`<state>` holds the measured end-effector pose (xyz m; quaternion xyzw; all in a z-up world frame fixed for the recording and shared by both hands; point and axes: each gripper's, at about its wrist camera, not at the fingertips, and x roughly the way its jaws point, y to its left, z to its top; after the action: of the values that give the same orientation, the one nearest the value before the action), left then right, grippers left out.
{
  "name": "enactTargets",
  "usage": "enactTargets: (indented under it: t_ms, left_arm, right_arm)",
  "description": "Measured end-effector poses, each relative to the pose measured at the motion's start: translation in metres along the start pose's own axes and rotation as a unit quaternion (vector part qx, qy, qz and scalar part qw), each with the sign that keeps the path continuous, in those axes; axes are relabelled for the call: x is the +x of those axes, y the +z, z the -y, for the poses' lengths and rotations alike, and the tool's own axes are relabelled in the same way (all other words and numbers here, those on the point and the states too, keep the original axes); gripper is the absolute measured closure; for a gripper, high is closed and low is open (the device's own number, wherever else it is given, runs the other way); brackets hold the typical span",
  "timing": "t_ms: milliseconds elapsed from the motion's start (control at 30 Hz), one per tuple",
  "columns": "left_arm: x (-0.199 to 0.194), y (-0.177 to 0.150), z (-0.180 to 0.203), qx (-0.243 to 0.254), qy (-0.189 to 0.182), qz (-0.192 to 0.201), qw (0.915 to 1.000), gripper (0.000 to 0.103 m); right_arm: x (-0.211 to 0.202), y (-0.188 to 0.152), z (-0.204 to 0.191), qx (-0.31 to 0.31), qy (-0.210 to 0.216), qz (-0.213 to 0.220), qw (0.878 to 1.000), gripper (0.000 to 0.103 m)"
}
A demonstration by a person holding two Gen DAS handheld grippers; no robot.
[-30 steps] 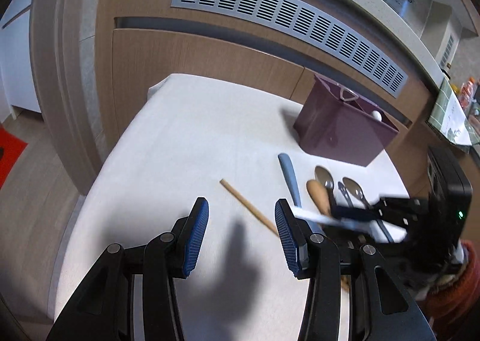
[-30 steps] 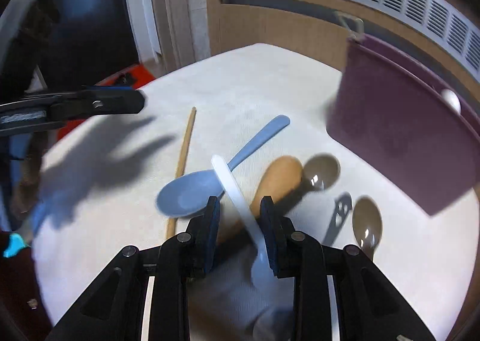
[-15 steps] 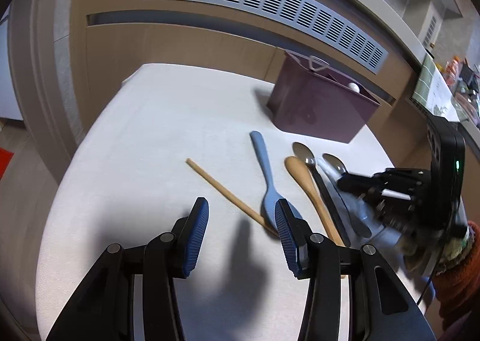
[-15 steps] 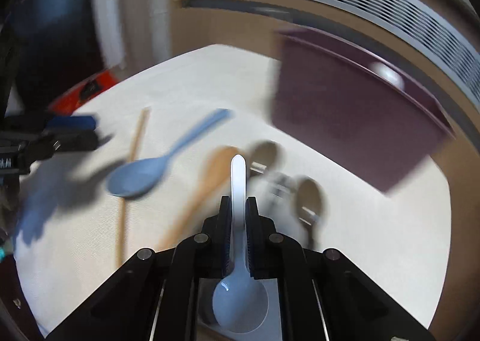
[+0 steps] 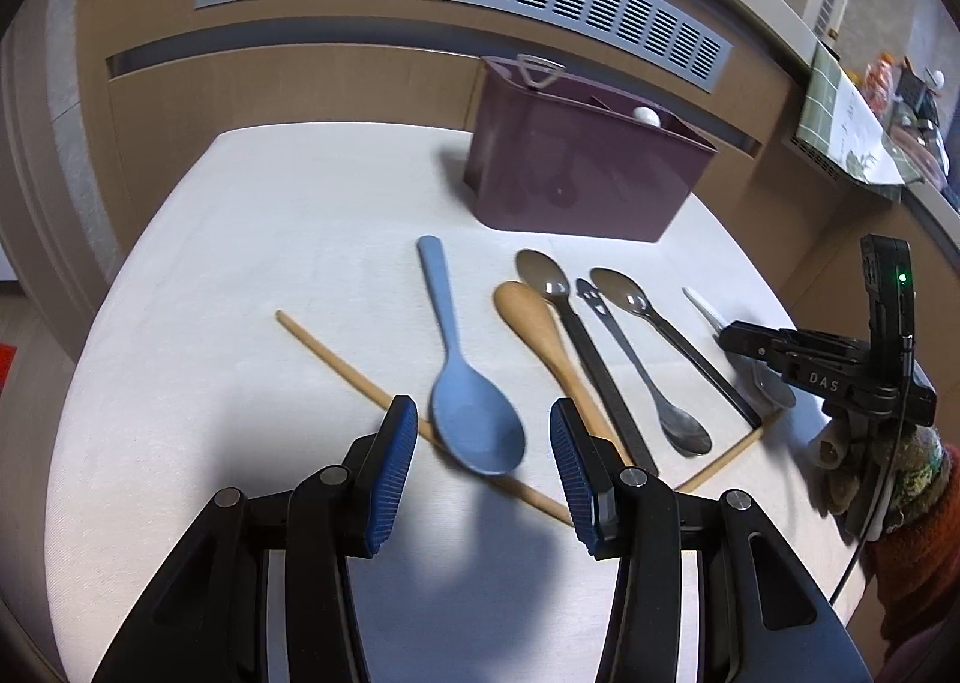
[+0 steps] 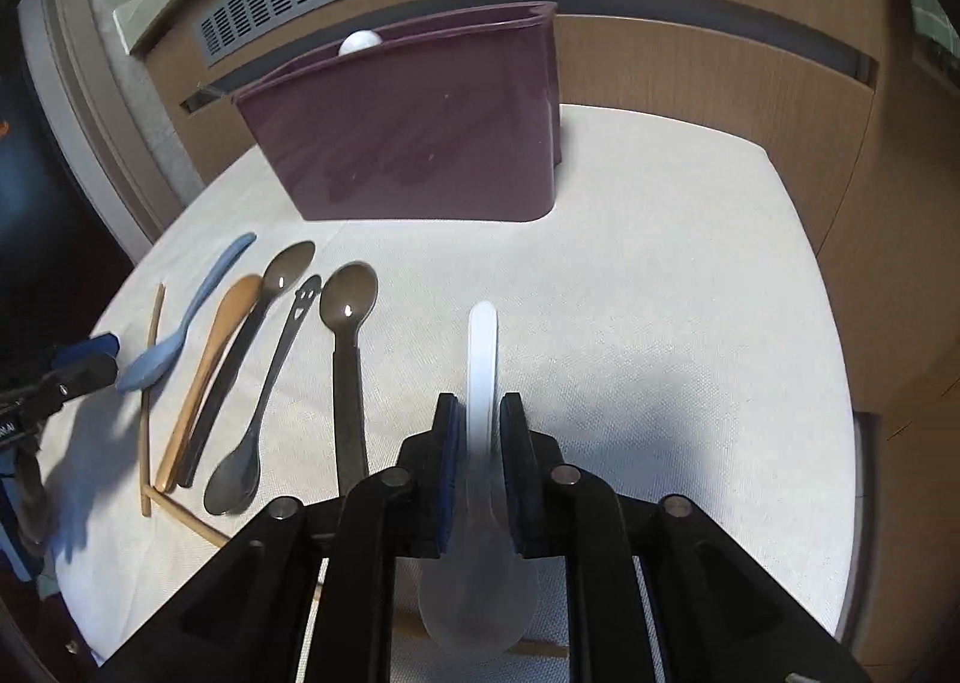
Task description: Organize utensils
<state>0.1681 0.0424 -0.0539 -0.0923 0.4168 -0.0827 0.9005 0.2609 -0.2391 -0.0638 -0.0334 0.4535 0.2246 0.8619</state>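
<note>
White spoon [image 6: 480, 503] bowl partly hidden behind right gripper [image 6: 480, 431] fingers

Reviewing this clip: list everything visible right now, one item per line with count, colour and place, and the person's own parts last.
utensil holder: 1, dark purple, far side of the table, a white round tip showing above its rim
table: 1, white cloth surface
blue spoon: 1, light blue, lying just ahead of the left gripper
wooden spoon: 1, tan, right of the blue spoon
metal spoons: 3, grey with dark handles, in a row right of the wooden spoon
chopsticks: 2, tan, one under the blue spoon, one near the table's front edge
white spoon: 1, translucent white, held in the right gripper
left gripper: jaws open, empty
right gripper: jaws closed on the white spoon
gloved hand: 1, holding the right gripper
</note>
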Motion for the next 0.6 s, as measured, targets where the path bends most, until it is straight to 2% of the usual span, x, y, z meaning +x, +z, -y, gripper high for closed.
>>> enactTargets:
  t_ms: [100, 167, 267, 367, 400, 533, 600]
  left_arm:
    - [-0.001, 0.000, 0.003, 0.003, 0.000, 0.000, 1.0000, 0.056]
    - [-0.002, -0.001, 0.004, 0.003, 0.001, 0.002, 1.0000, 0.056]
    - [-0.003, -0.002, 0.003, 0.003, 0.003, 0.003, 1.0000, 0.056]
    - [-0.004, -0.003, 0.002, 0.002, 0.004, 0.005, 1.0000, 0.056]
    - [-0.004, -0.004, 0.001, 0.000, 0.004, 0.005, 1.0000, 0.056]
    - [-0.007, -0.006, 0.001, 0.003, 0.004, 0.009, 0.9999, 0.056]
    - [-0.011, -0.008, 0.005, 0.016, -0.008, 0.013, 0.9998, 0.056]
  right_arm:
    - [0.010, 0.002, -0.009, -0.004, -0.003, -0.004, 1.000, 0.077]
    - [0.011, 0.001, -0.009, -0.002, 0.007, -0.005, 1.000, 0.063]
    - [0.006, -0.005, -0.007, -0.009, 0.010, 0.000, 1.000, 0.059]
    - [0.005, -0.003, -0.005, -0.020, 0.017, -0.013, 1.000, 0.058]
    - [0.005, -0.002, -0.004, -0.018, 0.018, -0.014, 1.000, 0.060]
    - [0.009, 0.000, -0.006, -0.028, -0.031, -0.007, 0.999, 0.092]
    - [0.008, 0.001, -0.004, -0.031, -0.046, -0.005, 0.998, 0.095]
